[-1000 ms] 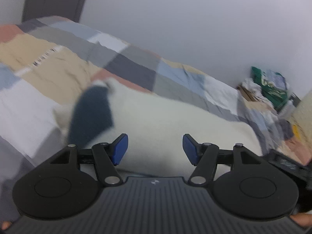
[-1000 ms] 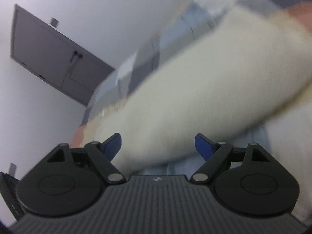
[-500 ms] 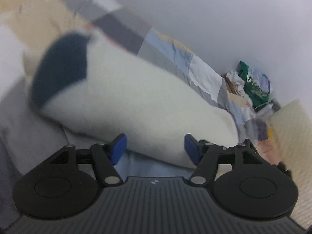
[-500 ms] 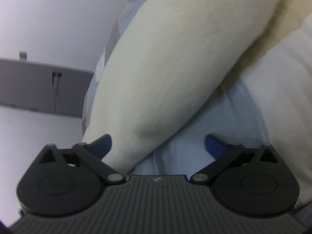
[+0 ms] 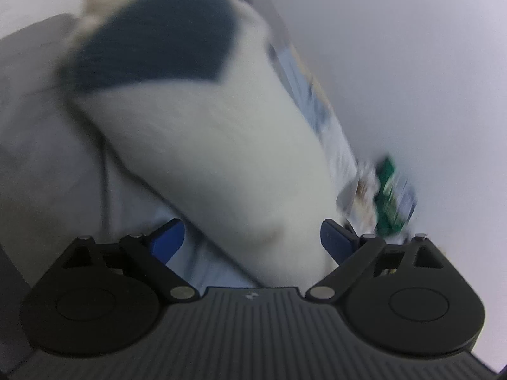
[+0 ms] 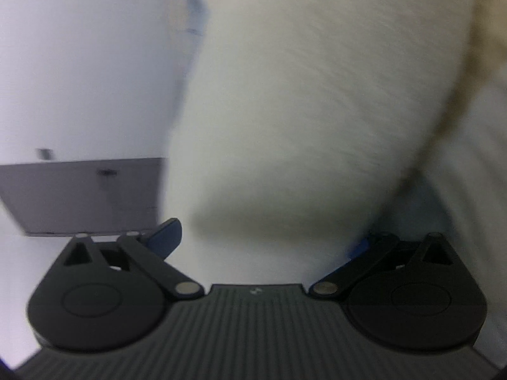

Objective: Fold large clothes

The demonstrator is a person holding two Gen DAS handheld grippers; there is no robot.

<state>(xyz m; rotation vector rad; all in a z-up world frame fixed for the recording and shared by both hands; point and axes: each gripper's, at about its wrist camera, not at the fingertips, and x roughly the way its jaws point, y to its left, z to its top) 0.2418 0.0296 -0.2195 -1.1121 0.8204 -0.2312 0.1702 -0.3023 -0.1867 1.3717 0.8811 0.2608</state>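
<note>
Left wrist view: the left gripper [image 5: 252,242] is spreading its jaws, with the cream garment [image 5: 221,145] between them, unpinched, lying on the patchwork bedspread [image 5: 38,145]. Beyond the garment's dark patch [image 5: 158,34] stands the wall [image 5: 412,47]. The right gripper [image 6: 263,237] gapes wide around the same garment [image 6: 317,95], released.

Folded garment [image 5: 206,145]: lies on the bed [image 5: 38,133], running from just ahead of the left gripper [image 5: 252,240] away toward the upper left of the left wrist view, with the wall [image 5: 412,63] to its right and a heap of clutter [image 5: 386,190] at the bed's far right, beside the wall. Left gripper: jaws opening, the garment's near end between them, a strip of bed showing at the left jaw. Right gripper [image 6: 263,237]: jaws spread wide, the garment [image 6: 301,110] filling the gap directly ahead; a cabinet [image 6: 79,196] stands to its left against the wall [image 6: 79,63], the bed [image 6: 475,158] to its right.
</note>
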